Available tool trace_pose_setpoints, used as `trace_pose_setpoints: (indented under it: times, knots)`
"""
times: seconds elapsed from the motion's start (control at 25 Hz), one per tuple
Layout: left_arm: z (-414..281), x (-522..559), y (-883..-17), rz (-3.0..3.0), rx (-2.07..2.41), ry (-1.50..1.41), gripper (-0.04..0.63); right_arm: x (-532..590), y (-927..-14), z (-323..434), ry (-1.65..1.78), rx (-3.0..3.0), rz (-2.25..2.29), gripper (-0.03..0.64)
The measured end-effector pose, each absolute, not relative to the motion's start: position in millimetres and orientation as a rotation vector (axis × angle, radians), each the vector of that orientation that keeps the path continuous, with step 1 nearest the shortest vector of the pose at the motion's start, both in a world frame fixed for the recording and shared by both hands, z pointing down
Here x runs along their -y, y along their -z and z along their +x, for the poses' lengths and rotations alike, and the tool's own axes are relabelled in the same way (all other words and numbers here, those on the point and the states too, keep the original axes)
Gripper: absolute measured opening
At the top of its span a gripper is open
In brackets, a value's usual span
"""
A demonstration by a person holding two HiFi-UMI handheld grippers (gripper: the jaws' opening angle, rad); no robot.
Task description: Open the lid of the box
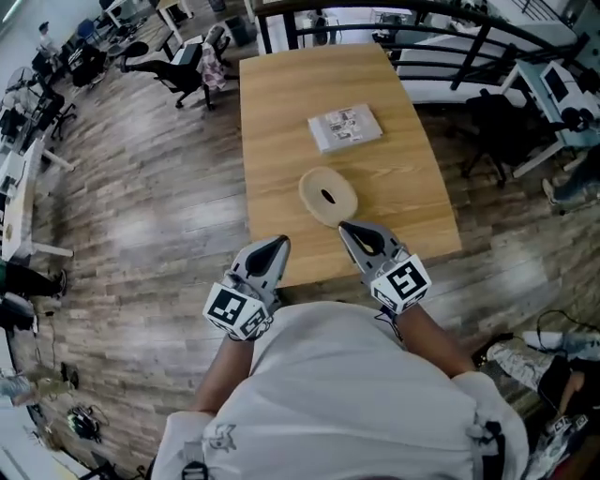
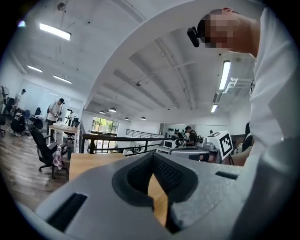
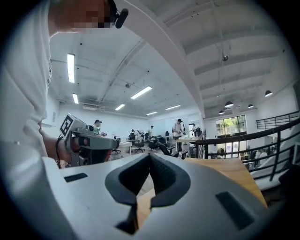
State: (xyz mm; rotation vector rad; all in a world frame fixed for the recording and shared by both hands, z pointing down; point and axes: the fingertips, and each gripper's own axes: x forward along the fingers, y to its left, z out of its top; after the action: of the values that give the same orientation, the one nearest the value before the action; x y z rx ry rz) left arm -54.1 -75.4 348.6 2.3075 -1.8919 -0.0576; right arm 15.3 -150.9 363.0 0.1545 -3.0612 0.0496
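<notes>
- Head view shows one container: a flat rectangular box [image 1: 345, 127] laid on the counter [image 1: 281, 141], in its far half and a little right of the middle. Its lid is shut, so what is inside cannot be told.
- The box is pale grey at the sides, and a print of small pictures is spread over its top. It is set slightly askew to the counter's edges.
- Nearer than the box and apart from it, an oval beige piece [image 1: 328, 196] with a dark slot at its centre is laid flat on the counter.
- The left gripper [image 1: 279, 243] is held at the counter's near edge, well short of the box. In the left gripper view its fingers [image 2: 169, 175] are pressed together, and nothing is caught between them.
- The right gripper [image 1: 346, 226] is held at the near rim of the oval piece; whether it touches cannot be told. In the right gripper view its fingers [image 3: 169, 176] are likewise pressed together and empty.
- The counter is of light wood with a visible grain. A grey-brown plank floor [image 1: 141, 216] is seen to its left, with office chairs [image 1: 183, 70] at the far left and a black railing [image 1: 450, 23] beyond the counter's far end.
</notes>
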Motion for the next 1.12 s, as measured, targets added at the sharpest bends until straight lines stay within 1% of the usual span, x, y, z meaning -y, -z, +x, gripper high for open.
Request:
trace_pose_setpoints:
  times: [0.32, 0.72, 1.12]
  knots:
    - [-116, 113, -347, 2.49, 1.66, 0.034, 0.005, 176, -372, -38, -0.082, 3.001, 0.389, 0.005]
    - [-182, 121, -368, 2.632, 1.312, -0.012, 0.005, 180, -384, -109, -0.124, 2.92, 0.611, 0.005]
    - [-218, 139, -386, 2.755, 0.996, -0.039, 0.005, 180, -393, -123, -0.192, 2.809, 0.954, 0.005]
